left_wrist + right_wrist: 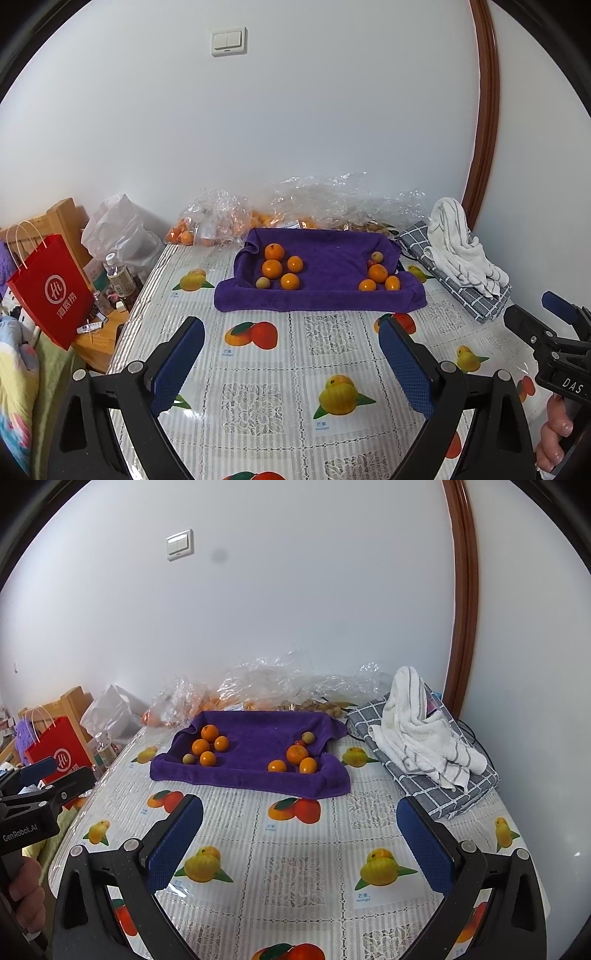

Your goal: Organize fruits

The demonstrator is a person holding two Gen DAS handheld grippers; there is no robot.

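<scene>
**Orange fruit on purple cloth**

Orange fruits are seen in two clusters (a few pale ones among them) on a purple towel, laid on a fruit-printed tablecloth against a white wall. Well short of them, the left gripper and right gripper are held spread wide, empty.

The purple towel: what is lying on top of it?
On the purple towel, two clusters of fruit: left cluster, right cluster, mostly oranges, plus small pale fruits. The tablecloth beneath is covered.
</scene>
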